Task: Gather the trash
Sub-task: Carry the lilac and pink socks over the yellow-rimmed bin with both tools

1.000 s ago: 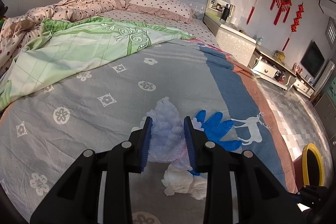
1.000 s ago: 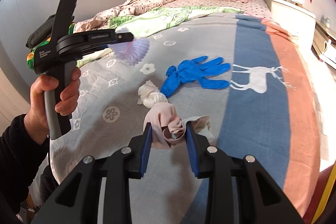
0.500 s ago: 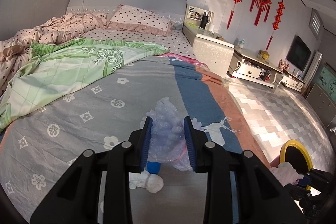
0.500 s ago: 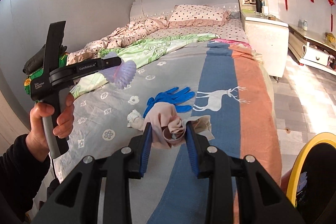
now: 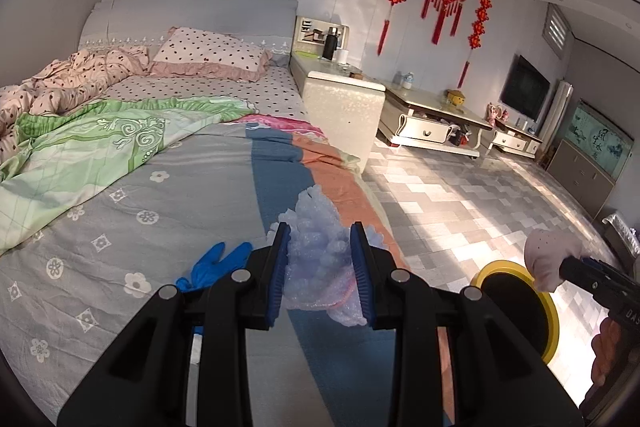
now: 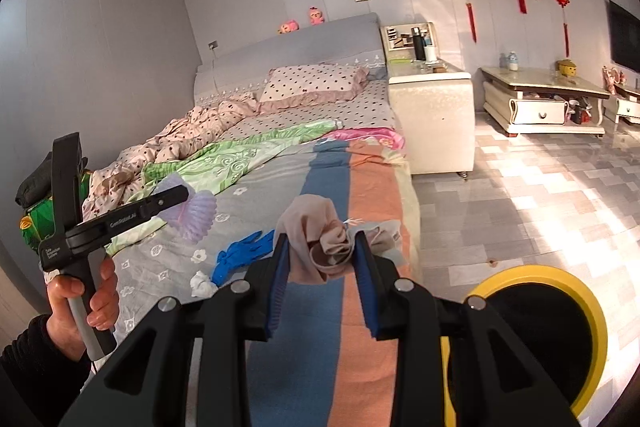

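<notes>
You are looking across the bed (image 5: 168, 195), its grey quilt filling the view from 9 to 12 o'clock. The yellow-rimmed bin (image 6: 560, 327) is standing on the floor at 4 o'clock. Your left tool (image 5: 320, 263) is clamping a wad of pale purple bubble wrap (image 5: 318, 243); your right tool (image 6: 318, 263) is gripping a beige crumpled cloth (image 6: 316, 239). A blue glove (image 6: 242, 253) and a white tissue wad (image 6: 200, 283) are lying on the quilt at 9 o'clock.
</notes>
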A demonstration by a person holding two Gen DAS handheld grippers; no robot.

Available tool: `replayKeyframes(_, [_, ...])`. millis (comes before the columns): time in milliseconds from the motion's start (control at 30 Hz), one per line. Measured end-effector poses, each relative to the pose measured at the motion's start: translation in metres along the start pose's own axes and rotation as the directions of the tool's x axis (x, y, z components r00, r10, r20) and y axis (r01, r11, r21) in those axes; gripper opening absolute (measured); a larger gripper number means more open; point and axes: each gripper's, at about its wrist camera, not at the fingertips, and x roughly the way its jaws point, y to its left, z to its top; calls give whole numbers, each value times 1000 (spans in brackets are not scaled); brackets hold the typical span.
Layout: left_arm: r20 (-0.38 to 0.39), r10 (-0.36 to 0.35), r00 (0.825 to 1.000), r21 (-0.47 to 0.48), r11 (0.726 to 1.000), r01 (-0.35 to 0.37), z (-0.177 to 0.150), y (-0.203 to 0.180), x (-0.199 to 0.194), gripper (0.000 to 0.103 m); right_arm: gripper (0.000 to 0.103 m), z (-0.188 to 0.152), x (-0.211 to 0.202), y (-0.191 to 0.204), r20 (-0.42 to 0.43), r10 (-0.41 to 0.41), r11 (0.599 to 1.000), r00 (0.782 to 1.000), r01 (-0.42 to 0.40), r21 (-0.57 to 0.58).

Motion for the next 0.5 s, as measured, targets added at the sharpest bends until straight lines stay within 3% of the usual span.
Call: replayKeyframes(500, [-28, -169, 985, 118, 978, 171, 1, -130, 8, 29, 30, 1, -62, -97, 66, -187, 974, 980, 177, 141])
